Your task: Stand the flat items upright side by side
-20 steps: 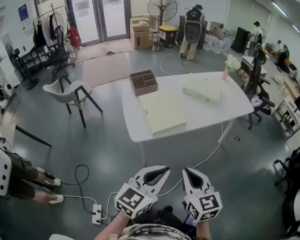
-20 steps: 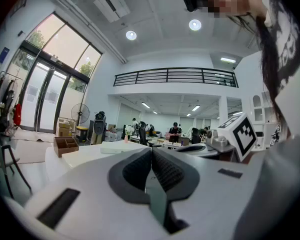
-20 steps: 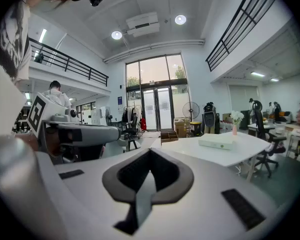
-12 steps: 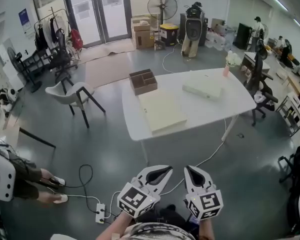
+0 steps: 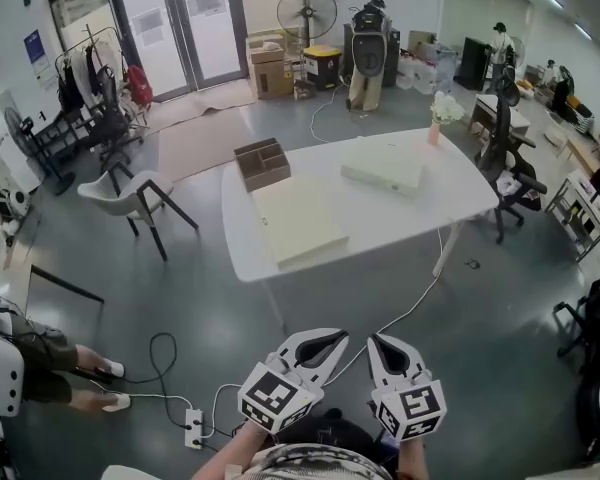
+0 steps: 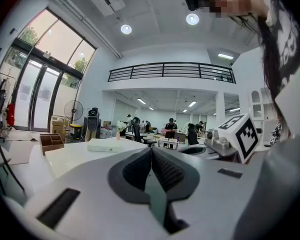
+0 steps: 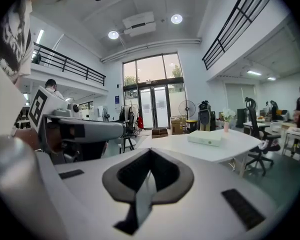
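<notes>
grey workshop floor separates the person from the white oval desk (image 5: 450, 203), well ahead. on it a large flat cream case (image 5: 298, 224) lies near-left and a smaller flat cream case (image 5: 383, 175) far-right, with a brown wooden divider box (image 5: 261, 163) at far-left. left claw (image 5: 328, 344) and right claw (image 5: 380, 346) are closed and empty. best to step closer, then open a claw before reaching for an edge. since earlier, the desk has slid slightly left in the head view.

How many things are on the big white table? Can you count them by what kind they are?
Flat cream things: 2
Brown box with compartments: 1
Pink vase with flowers: 1
Total: 4
</notes>
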The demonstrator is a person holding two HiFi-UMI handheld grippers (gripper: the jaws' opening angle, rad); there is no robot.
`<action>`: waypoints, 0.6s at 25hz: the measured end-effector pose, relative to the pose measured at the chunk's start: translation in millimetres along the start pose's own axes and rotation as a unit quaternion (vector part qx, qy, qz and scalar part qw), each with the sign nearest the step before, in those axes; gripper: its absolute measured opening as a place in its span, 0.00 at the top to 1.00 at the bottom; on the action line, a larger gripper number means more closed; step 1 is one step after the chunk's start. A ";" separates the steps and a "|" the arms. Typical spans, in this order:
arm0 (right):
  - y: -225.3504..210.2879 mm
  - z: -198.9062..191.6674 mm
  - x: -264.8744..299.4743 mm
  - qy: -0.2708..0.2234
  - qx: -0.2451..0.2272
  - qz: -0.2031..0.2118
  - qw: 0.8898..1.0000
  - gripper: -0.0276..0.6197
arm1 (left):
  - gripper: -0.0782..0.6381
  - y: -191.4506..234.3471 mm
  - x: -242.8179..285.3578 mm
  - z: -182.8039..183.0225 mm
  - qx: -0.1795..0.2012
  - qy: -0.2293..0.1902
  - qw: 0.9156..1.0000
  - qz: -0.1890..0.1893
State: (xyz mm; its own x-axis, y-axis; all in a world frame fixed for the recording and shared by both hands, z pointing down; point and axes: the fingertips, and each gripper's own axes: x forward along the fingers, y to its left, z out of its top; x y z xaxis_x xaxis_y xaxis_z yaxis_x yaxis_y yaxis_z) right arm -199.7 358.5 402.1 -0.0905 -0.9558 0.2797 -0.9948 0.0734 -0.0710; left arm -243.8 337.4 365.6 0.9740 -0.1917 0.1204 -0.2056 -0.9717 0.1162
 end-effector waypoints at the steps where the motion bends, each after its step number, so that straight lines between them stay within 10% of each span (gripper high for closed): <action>1: -4.2 -2.6 -1.5 0.001 0.002 0.000 1.000 0.96 | 0.87 -2.6 4.2 -2.5 -0.001 0.004 1.000 0.000; 15: -66.2 -5.0 33.4 -0.004 0.031 0.000 1.000 0.96 | 0.87 22.8 71.1 -4.5 -0.002 0.027 1.000 -0.011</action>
State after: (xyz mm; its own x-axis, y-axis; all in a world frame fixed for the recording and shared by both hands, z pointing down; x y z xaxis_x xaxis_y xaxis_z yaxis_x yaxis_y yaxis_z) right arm -137.1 323.2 420.9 -0.0890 -0.9582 0.2720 -0.9901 0.0552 -0.1293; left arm -179.7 302.2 381.2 0.9716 -0.1625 0.1718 -0.1847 -0.9751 0.1226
